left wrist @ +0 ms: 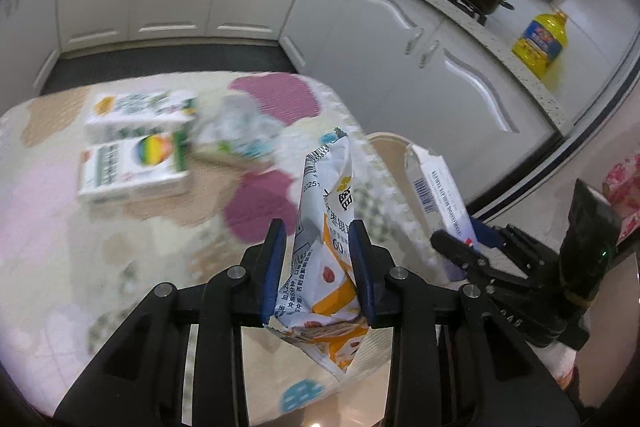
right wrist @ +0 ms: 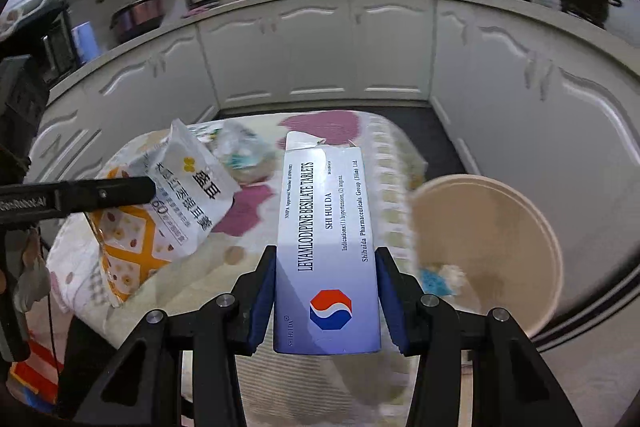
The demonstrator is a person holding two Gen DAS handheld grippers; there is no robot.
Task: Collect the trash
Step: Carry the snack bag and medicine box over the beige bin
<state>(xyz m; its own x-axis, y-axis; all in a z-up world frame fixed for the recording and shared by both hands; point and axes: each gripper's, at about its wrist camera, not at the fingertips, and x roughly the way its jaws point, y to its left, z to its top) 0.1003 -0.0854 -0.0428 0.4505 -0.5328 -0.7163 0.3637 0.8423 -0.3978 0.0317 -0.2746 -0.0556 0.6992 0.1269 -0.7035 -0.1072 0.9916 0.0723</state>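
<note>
A: Left gripper [left wrist: 318,267] is seen clamped on a crumpled snack wrapper [left wrist: 324,211], its 2 blue pads pressed flat against the foil; the wrapper is held clear above the patterned tablecloth [left wrist: 52,227].

B: And the right gripper [right wrist: 326,301]?

A: It is closed on a white-and-blue tablet box [right wrist: 326,247], gripped by its 2 long sides, with the torn flap pointing away. Both items are judged to be lifted off the table, so the carry to the bin seems to be the step in hand.

B: Where is the bin?

A: A beige waste bin [right wrist: 532,211] is seen just beside the table's edge, to the right of the box, with a little blue and white rubbish already at its bottom.

B: What should be minded?

A: Each item should be brought well over the rim before the jaws are parted. 2 more cartons [left wrist: 136,163] and some crumpled plastic [left wrist: 240,135] are left on the cloth for later.
</note>
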